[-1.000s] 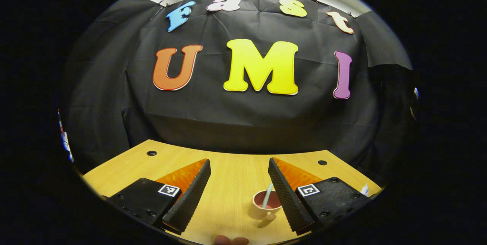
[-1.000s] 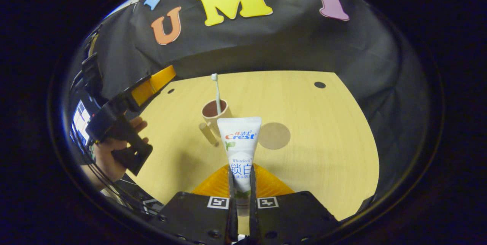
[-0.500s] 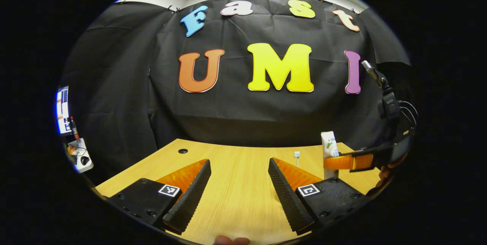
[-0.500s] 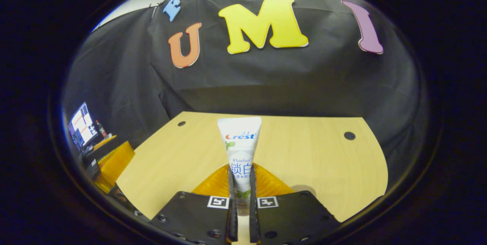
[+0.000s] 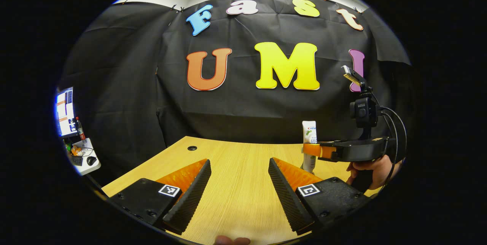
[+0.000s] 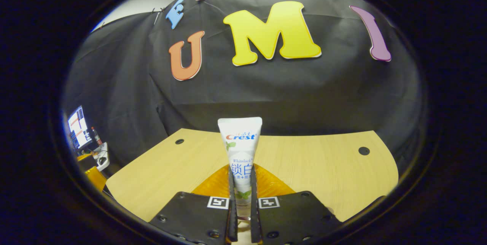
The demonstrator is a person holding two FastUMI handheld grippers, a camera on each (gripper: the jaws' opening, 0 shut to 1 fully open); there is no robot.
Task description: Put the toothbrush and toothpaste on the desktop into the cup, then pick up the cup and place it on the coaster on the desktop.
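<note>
Left gripper view: the camera has swung leftward since a second ago, so the cup with the toothbrush has left its field; the left gripper (image 5: 237, 190) hangs over bare table (image 5: 236, 161), jaws wide apart, while the right gripper (image 5: 315, 150) comes in at the right, carrying the toothpaste (image 5: 309, 132) upright. Right gripper view: the camera has tilted up from cup and coaster; the jaws remain clamped on the tube's lower end, tube above the table. By this evidence, the toothpaste is yet to enter the cup.
</note>
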